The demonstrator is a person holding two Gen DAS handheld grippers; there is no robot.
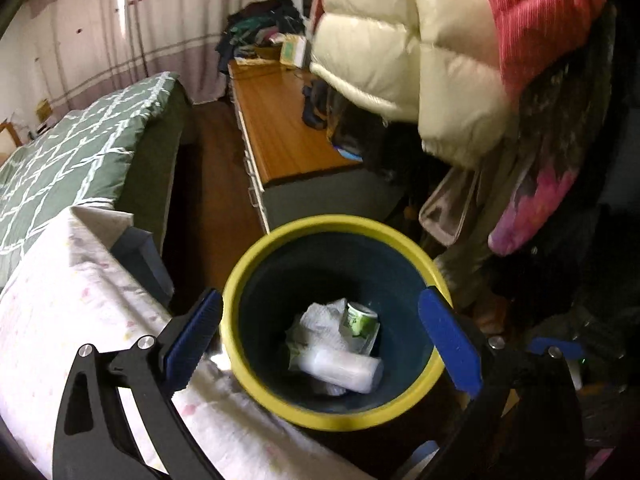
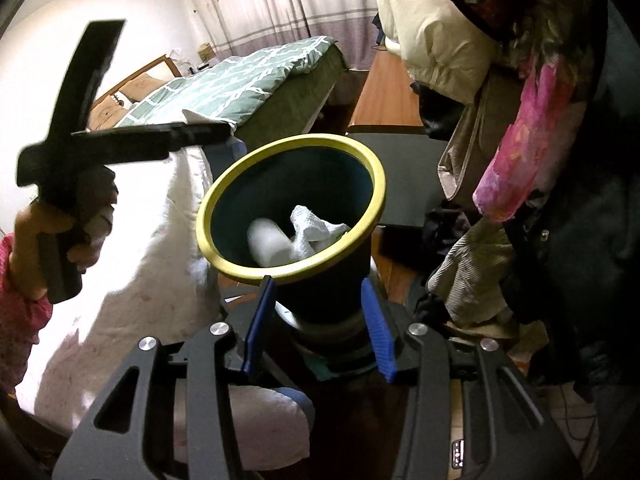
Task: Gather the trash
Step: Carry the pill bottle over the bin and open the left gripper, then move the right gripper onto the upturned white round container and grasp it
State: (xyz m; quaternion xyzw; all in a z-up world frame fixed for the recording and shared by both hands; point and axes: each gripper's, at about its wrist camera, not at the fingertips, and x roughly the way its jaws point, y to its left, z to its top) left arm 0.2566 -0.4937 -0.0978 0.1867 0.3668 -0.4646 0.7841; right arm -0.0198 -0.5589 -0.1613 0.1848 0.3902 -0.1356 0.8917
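A dark bin with a yellow rim (image 1: 256, 264) (image 2: 224, 184) stands on the floor beside a table with a pale cloth. In it lie crumpled white paper (image 1: 324, 320) (image 2: 312, 228), a green and white can (image 1: 360, 318) and a clear plastic bottle (image 1: 344, 372) (image 2: 268, 240). My left gripper (image 1: 320, 340) is open and empty, held above the bin mouth; it also shows in the right wrist view (image 2: 192, 132), held in a hand at the left. My right gripper (image 2: 316, 320) is open and empty, its fingers either side of the bin's lower wall.
The cloth-covered table (image 1: 80, 320) (image 2: 152, 248) is left of the bin. A bed with a green quilt (image 1: 72, 152) (image 2: 240, 84) lies beyond. A wooden-topped cabinet (image 1: 280, 128) stands behind the bin. Hanging coats (image 1: 420, 60) (image 2: 520, 120) crowd the right side.
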